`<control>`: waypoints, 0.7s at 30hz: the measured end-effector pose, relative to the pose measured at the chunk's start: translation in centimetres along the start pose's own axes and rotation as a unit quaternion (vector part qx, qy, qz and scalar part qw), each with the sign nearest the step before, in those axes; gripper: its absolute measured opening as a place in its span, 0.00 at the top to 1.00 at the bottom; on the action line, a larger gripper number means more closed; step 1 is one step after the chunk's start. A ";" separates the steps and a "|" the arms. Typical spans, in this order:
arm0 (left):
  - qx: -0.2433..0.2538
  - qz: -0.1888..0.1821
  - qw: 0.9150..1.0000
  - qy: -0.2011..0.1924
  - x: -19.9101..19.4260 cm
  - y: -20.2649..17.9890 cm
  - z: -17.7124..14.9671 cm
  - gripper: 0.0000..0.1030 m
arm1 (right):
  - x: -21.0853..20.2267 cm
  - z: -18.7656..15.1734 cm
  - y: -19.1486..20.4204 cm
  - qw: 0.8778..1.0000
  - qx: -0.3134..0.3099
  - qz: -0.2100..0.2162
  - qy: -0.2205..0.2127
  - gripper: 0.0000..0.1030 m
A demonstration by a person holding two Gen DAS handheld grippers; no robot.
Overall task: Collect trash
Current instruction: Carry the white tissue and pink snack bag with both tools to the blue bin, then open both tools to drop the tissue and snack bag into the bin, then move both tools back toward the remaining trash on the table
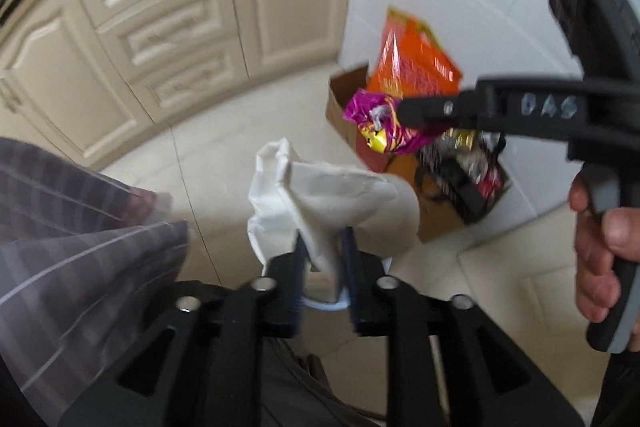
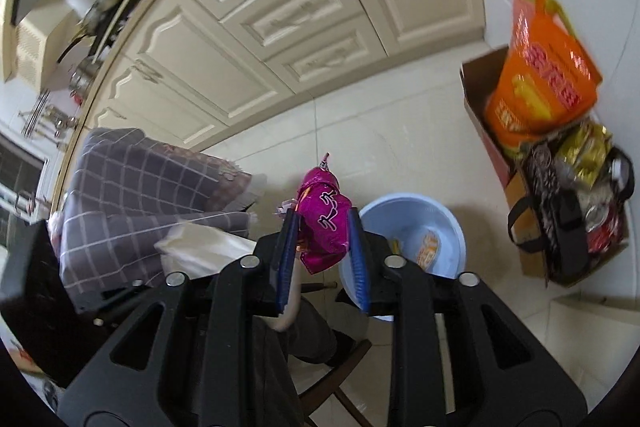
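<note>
Left claw [image 1: 323, 259] clamped on a crumpled white tissue [image 1: 320, 203], wad sticking up and fanning out past the fingertips; pale blue rim just peeking out right under the pinch point, too little showing to say more; grey checked cloth [image 1: 80, 227] off to the left of that claw, blurry.

Right claw [image 2: 323, 241] pinched shut on a magenta snack wrapper [image 2: 323, 223], blue pads [image 2: 289, 251] squeezing it from both sides; wrapper poking out above the tips and hanging a bit below them too. Seen from the left wrist, same right claw [image 1: 404, 115] reaching in from the right, wrapper [image 1: 380, 123] dangling off its tip, hand [image 1: 600, 251] wrapped round the grip.

Light blue basin [image 2: 412, 227] on the floor just right of and behind the right claw, some orange printed scrap lying inside; cardboard box [image 2: 492, 147] further right, well apart from the claw, pushed against the white wall; tall orange bag [image 2: 544, 75] standing up in the box, gold foil packet [image 2: 584, 155] and black strappy stuff [image 2: 560, 219] crammed in beside it. From the left wrist, wrapper lined up in front of that box [image 1: 344, 107] and orange bag [image 1: 412, 63]; couldn't tell if touching.

Cream cabinet doors and drawers [image 2: 280, 27] ahead of both claws; pale tiled floor [image 2: 360, 147] beneath; white tissue [image 2: 208, 247] visible left of the right claw.
</note>
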State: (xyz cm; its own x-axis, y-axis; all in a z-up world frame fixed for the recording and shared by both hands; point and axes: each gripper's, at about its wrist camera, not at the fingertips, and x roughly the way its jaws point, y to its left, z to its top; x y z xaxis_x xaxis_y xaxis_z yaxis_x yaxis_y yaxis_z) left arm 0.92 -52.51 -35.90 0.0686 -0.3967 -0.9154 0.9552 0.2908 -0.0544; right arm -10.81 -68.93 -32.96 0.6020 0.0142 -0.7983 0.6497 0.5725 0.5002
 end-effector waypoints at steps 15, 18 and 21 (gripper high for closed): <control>-0.019 0.083 0.991 -0.102 -6.8 1.3 -0.8 0.09 | -1.3 -1.3 0.1 0.999 0.029 -0.027 -0.027 0.06; -0.024 0.087 0.988 -0.127 -9.1 1.3 -0.8 0.09 | -2.3 -1.0 1.6 0.999 0.018 -0.024 -0.037 0.06; -0.027 0.091 0.984 -0.151 -11.4 1.5 -1.0 0.09 | -3.5 -0.7 3.3 0.999 0.004 -0.017 -0.051 0.06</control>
State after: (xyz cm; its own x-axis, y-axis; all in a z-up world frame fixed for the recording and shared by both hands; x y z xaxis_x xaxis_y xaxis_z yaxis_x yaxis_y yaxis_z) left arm 1.23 -46.68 -25.97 0.3273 -0.5719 -0.7522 0.9028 0.4243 0.0702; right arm -11.11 -66.52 -28.74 0.6230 -0.0888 -0.7772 0.6742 0.5647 0.4760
